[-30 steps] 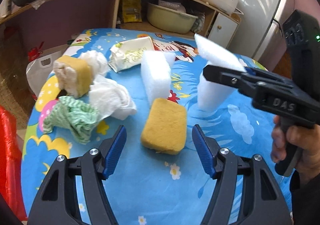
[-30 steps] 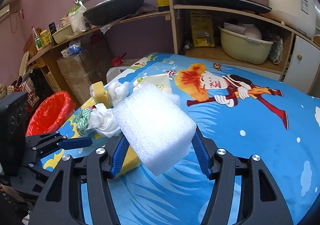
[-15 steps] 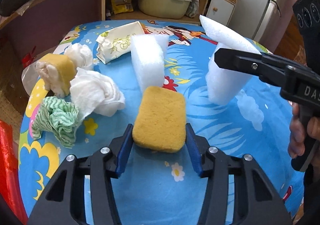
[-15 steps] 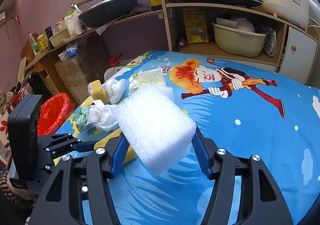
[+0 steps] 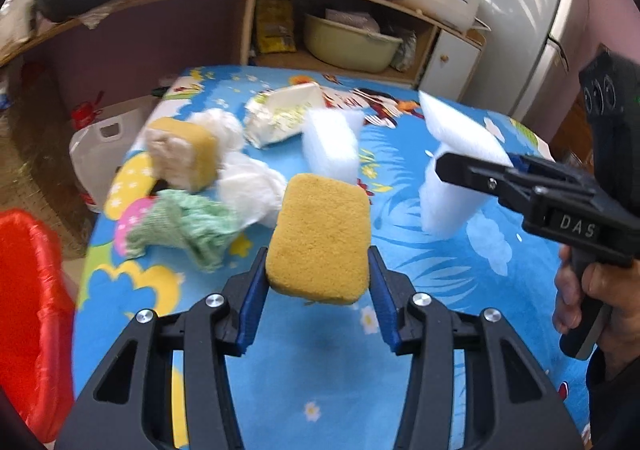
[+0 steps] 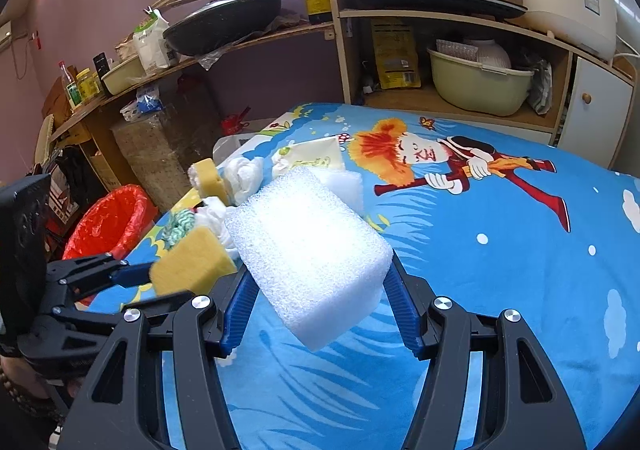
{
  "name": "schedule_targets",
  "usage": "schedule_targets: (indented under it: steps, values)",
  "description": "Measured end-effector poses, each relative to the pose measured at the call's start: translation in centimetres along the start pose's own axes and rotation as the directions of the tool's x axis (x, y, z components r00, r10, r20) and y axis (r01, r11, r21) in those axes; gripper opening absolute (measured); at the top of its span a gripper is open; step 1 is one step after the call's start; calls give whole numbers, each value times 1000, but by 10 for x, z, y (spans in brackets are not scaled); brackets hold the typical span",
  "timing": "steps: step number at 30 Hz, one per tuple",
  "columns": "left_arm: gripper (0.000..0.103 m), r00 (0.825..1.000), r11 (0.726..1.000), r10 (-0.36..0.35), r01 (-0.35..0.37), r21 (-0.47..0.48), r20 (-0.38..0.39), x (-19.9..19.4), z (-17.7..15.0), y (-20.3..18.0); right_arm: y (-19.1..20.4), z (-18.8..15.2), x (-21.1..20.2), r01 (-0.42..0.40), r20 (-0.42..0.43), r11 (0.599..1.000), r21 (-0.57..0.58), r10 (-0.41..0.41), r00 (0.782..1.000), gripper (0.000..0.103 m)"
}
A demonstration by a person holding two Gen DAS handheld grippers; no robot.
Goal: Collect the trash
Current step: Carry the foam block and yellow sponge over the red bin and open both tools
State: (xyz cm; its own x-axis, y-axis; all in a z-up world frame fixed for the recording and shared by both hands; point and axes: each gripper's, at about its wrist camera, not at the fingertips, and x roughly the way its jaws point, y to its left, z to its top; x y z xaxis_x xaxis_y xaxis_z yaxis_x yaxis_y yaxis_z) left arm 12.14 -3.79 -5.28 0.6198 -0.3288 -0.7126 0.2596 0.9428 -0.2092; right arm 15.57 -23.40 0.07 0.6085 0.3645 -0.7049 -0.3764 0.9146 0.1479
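The left gripper (image 5: 318,282) has just closed and clamps the yellow sponge (image 5: 320,238); the right gripper (image 6: 316,304) grips the white foam block (image 6: 308,250) (its underside hidden); the green cloth (image 5: 188,223) is blurred.

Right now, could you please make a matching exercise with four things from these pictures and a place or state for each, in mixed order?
Things:
1. yellow sponge
2. white foam block
3. green cloth
4. red bin

Places:
A. beside the table, on the floor
B. clamped in the right gripper
C. lying on the table
D. clamped in the left gripper

Pairs: 1-D, 2-B, 3-C, 4-A
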Motion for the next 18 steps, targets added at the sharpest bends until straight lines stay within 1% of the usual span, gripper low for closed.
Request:
schedule_targets:
  steps: [9,18]
  values:
    - [46,997,996,59,-55,-70,57,-40,-3,31,32,-1,-5,-10,5,1000,-20,10,1000,58]
    - [46,986,981,127,-108,-161,111,-73,-7,62,65,2,-7,-17,7,999,-45,17,1000,58]
